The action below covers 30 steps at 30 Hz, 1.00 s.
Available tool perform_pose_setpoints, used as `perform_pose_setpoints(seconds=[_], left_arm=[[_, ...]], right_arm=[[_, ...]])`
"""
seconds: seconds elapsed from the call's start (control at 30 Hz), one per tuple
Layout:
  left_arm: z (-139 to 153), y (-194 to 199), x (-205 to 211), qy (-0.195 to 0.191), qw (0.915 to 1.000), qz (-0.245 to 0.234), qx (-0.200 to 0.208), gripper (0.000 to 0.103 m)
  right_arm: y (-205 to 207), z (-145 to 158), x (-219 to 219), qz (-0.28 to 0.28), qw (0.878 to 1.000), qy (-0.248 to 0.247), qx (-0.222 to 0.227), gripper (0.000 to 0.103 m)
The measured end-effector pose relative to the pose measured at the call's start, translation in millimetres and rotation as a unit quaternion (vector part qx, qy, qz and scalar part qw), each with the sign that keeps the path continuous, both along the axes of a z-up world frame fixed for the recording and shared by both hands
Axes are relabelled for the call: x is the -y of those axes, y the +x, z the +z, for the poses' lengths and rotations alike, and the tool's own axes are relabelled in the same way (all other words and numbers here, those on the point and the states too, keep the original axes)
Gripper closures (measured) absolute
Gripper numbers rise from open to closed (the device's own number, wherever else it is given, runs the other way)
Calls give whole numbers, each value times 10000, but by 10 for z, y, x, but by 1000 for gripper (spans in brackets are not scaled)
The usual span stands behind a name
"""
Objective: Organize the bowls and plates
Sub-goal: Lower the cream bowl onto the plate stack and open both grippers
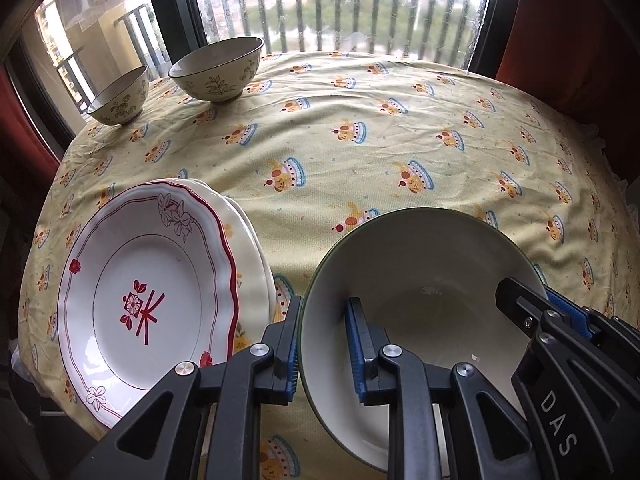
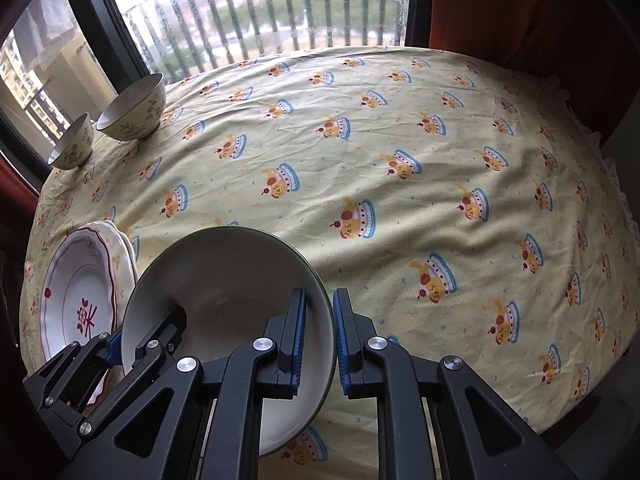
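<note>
Backdrop: tall window [image 1: 332, 4] with railing bars stood behind the surface, a red curtain [image 2: 532, 12] hanging at its right.
Surface: round, draped in a yellow tablecloth [image 1: 400, 128] printed with small cake figures, creased here and there.
Large bowl: pale, with a dark green rim, the large bowl [image 1: 416, 280] sat at the near edge of the surface, just right of the plates.
Left tool: the left tool [image 1: 326, 344] straddled the large bowl's left wall, one blue pad outside the rim and one inside; in its own view a sliver of gap showed at the pads, so I took it as a light grip rather than a firm clamp.
Right tool: the right tool [image 2: 320, 340] straddled the opposite wall the same way, with its pads drawn nearly together on the rim.
Plates: a white plate with a red scalloped border [image 1: 160, 280] lay on top of a cream plate [image 1: 248, 248], the stack resting at the near left of the surface.
Far bowls: a floral bowl [image 1: 216, 68] and a smaller floral bowl [image 1: 119, 97] stood side by side at the far left, close to the window and well apart from the rest.
</note>
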<state>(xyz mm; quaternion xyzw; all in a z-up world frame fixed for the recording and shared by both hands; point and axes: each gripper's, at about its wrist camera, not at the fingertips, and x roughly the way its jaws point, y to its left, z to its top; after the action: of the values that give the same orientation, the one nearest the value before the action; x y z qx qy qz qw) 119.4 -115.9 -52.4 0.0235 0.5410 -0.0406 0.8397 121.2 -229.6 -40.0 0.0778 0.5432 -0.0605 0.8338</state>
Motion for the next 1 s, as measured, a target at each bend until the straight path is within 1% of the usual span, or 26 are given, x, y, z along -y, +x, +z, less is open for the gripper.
perform_pose_setpoints(seconds=[0.07, 0.1, 0.17, 0.2, 0.23, 0.27, 0.3, 0.33, 0.4, 0.5, 0.6, 0.77, 1.0], left_arm=[[8, 1, 1, 65, 10000, 35, -50, 72], [12, 3, -4, 73, 9999, 45, -67, 70], [31, 10, -41, 6, 9999, 93, -76, 65], [45, 17, -63, -95, 9999, 109, -93, 63], [64, 25, -85, -208, 9996, 129, -135, 61], [96, 27, -100, -257, 9995, 144, -150, 53], [138, 21, -113, -219, 9995, 191, -98, 42], [181, 10, -128, -282, 9994, 175, -26, 41], [250, 8, -153, -302, 9993, 195, 64, 32], [343, 26, -195, -283, 9992, 183, 204, 29], [404, 73, -264, -253, 9992, 203, 250, 27], [506, 170, -416, -238, 9989, 226, 328, 26], [642, 358, -701, -376, 9981, 244, 422, 25]], right_arm=[[11, -15, 15, -28, 9999, 74, -127, 82], [7, -18, 33, -73, 9997, 161, -168, 80], [4, -15, 58, -129, 9995, 199, -186, 71], [6, -3, 64, -137, 9997, 155, -163, 58], [4, 20, 71, -153, 9997, 116, -118, 42], [2, 48, 81, -177, 9998, 103, -52, 35], [2, 79, 86, -180, 9997, 136, 5, 29], [4, 120, 97, -179, 9997, 168, 58, 29], [15, 203, 92, -166, 9996, 149, 156, 27], [47, 306, 69, -130, 9995, 125, 251, 25], [86, 382, 17, -72, 9995, 86, 307, 25], [155, 507, -126, 10, 9991, 59, 426, 25], [324, 689, -418, 46, 9981, -132, 596, 25]])
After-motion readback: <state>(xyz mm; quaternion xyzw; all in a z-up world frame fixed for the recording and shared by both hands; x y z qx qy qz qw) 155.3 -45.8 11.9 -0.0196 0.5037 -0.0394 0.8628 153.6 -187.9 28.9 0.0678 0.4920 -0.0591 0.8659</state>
